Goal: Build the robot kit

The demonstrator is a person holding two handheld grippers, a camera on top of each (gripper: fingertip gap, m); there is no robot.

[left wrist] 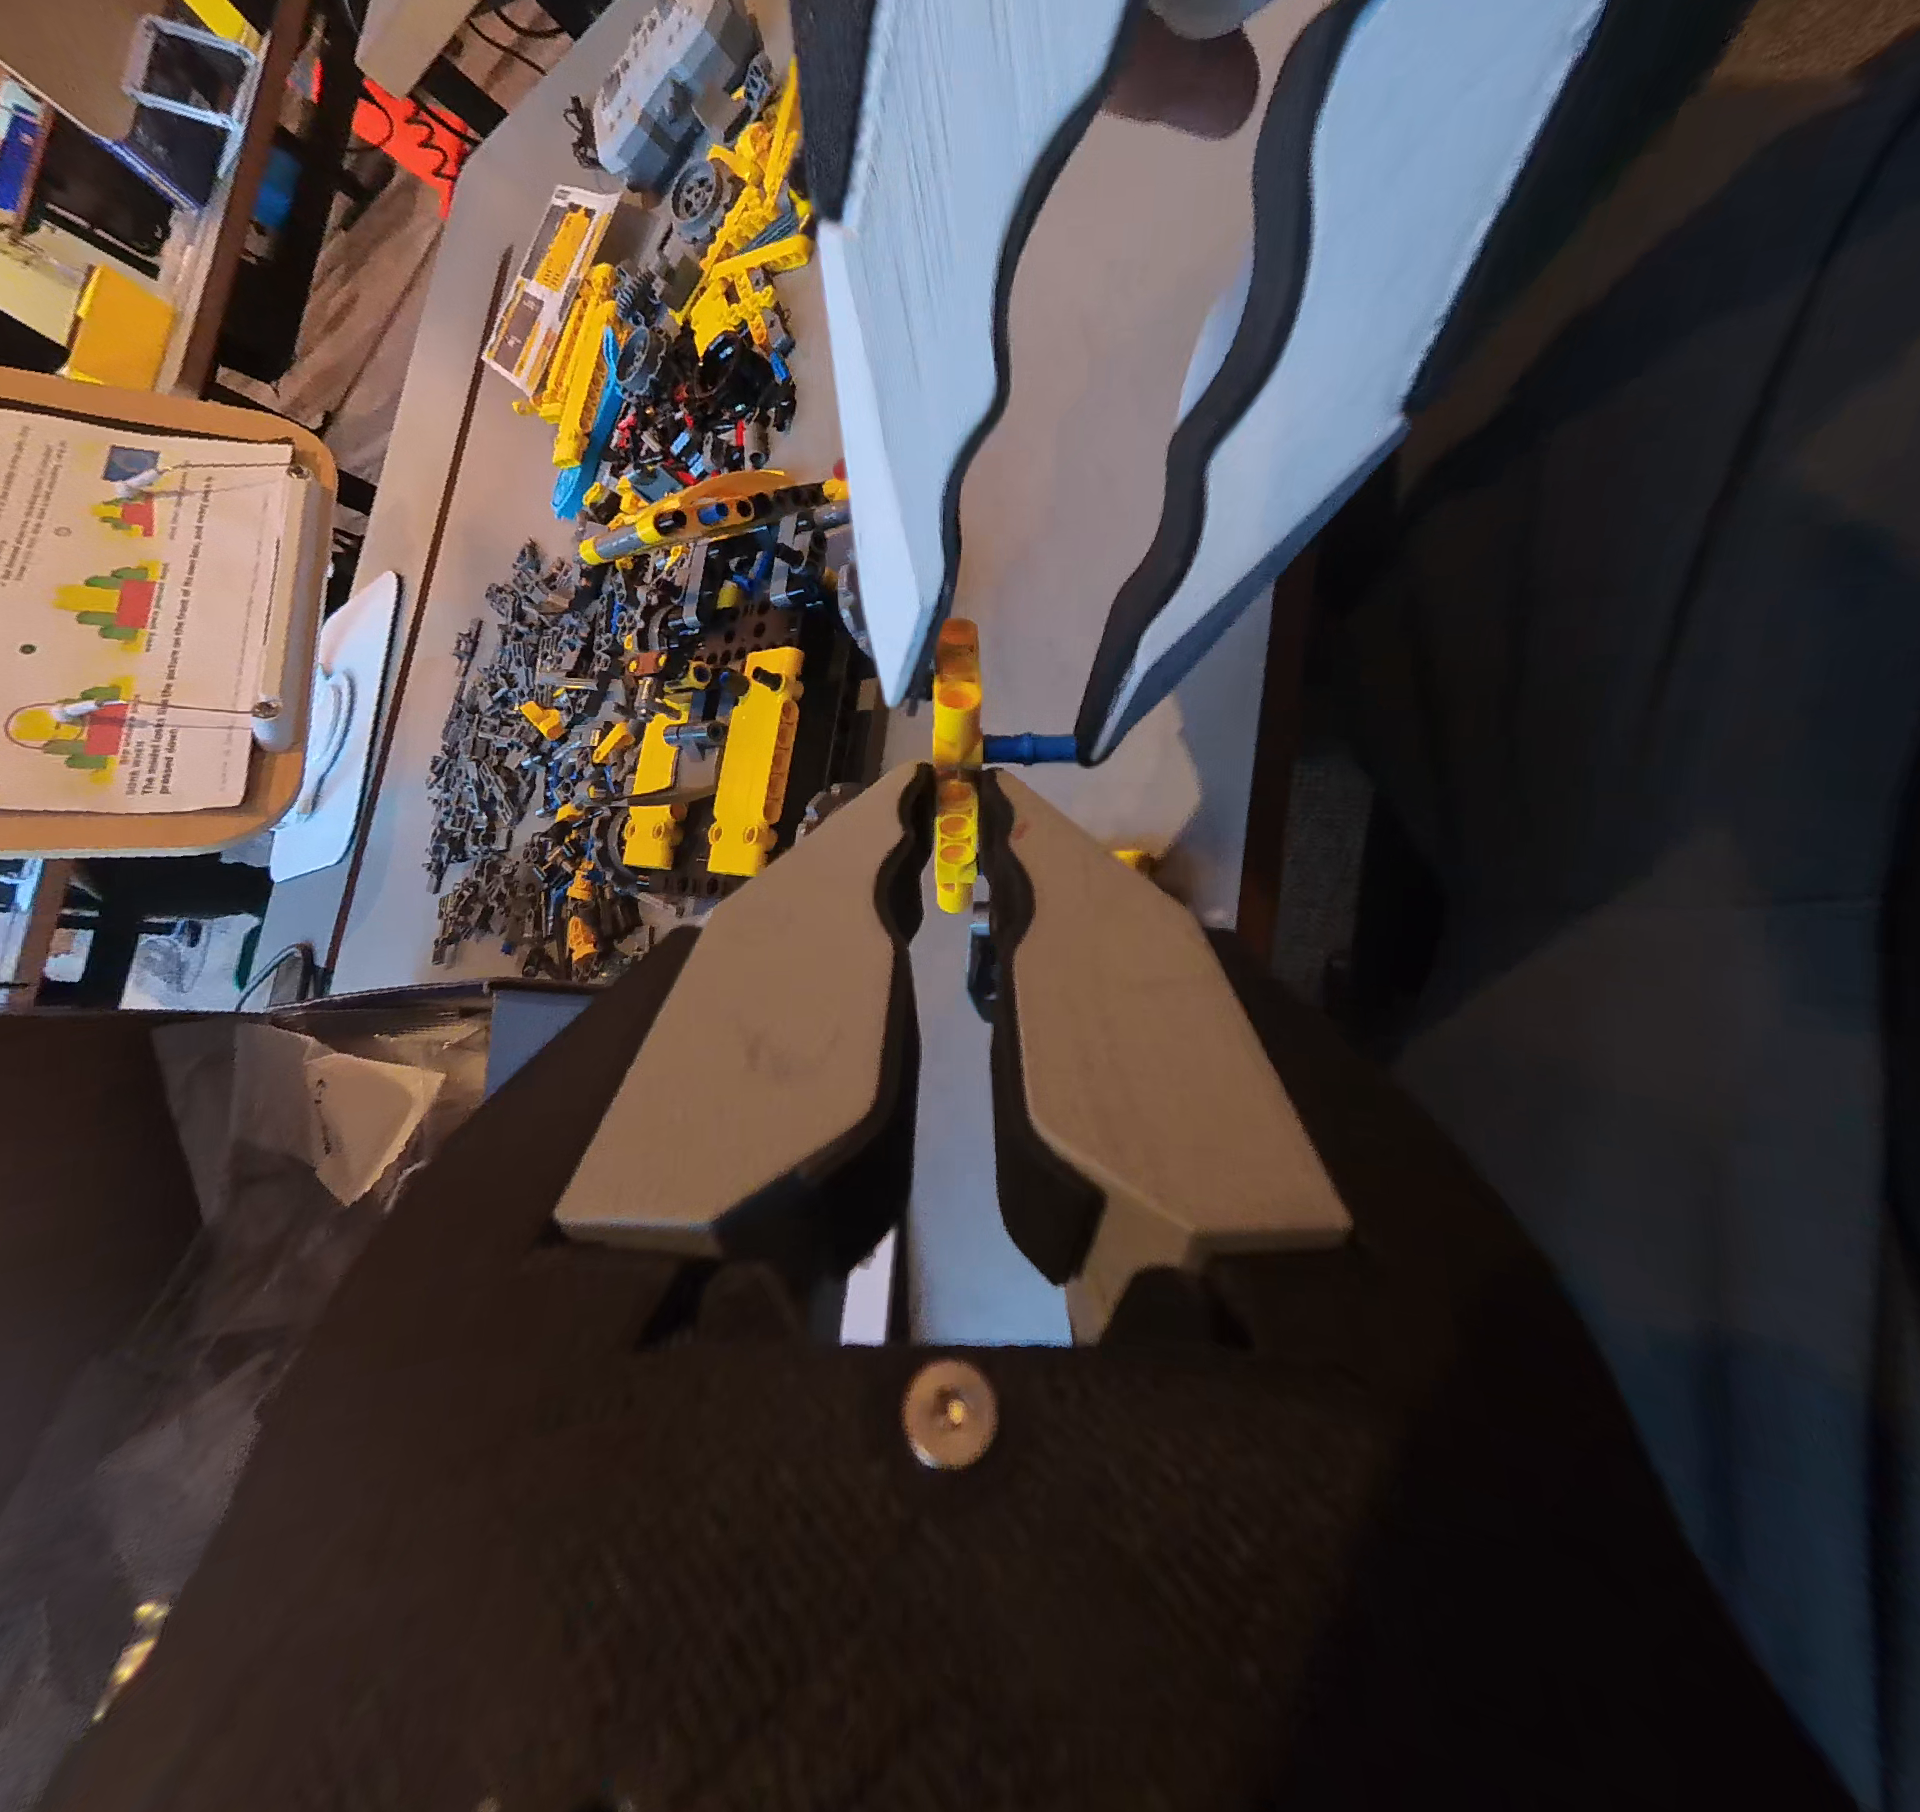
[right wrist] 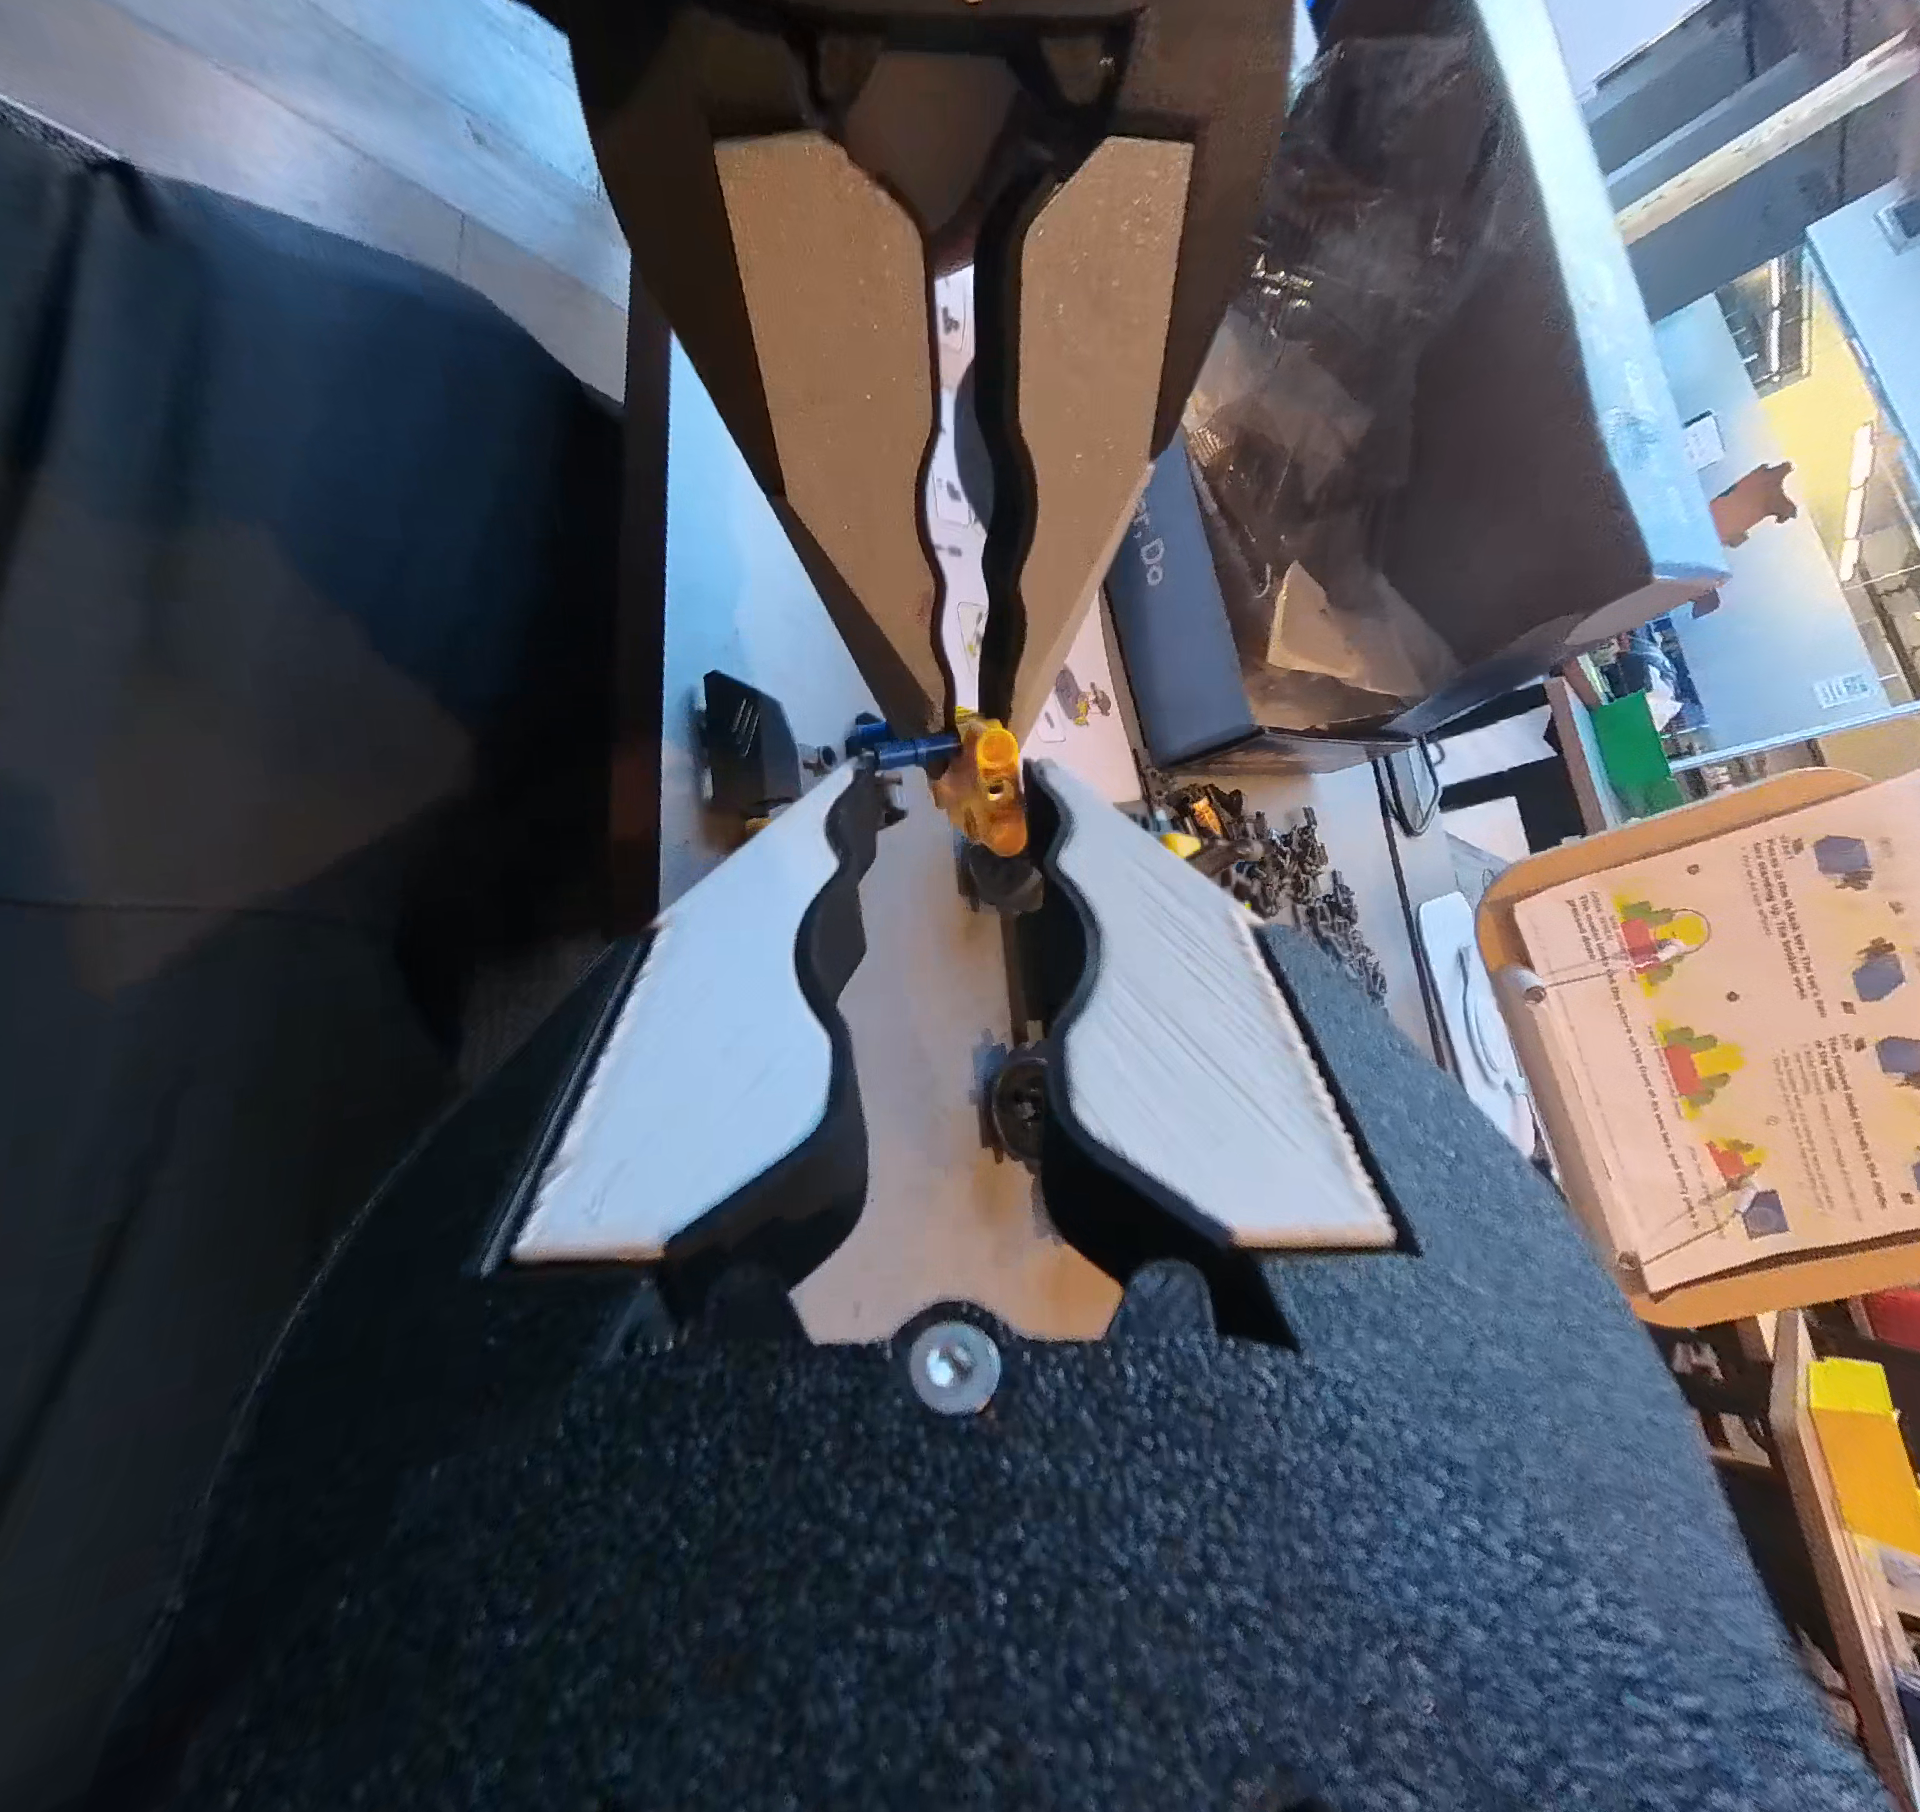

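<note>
My left gripper [left wrist: 956,780], with grey fingers, is shut on a yellow holed beam [left wrist: 954,713] and holds it upright above the grey table [left wrist: 1070,515]. A blue pin [left wrist: 1029,747] sticks out sideways from the beam. My right gripper [left wrist: 997,723], with white fingers, comes from the opposite side with its jaws apart. One tip is beside the beam, and the other is at the free end of the pin. In the right wrist view my right gripper [right wrist: 951,786] brackets the beam [right wrist: 992,775] and the pin [right wrist: 904,750]. The left gripper [right wrist: 977,718] is above them.
A heap of yellow, black and blue building pieces [left wrist: 644,723] covers the table to the left, with a grey block model [left wrist: 675,79] behind it. A board with a printed sheet [left wrist: 135,609] stands at the far left. A dark box [right wrist: 1174,619] and a black wheel [right wrist: 1023,1097] lie nearby. Only a small space, under 4 cm, lies between the two pairs of fingers.
</note>
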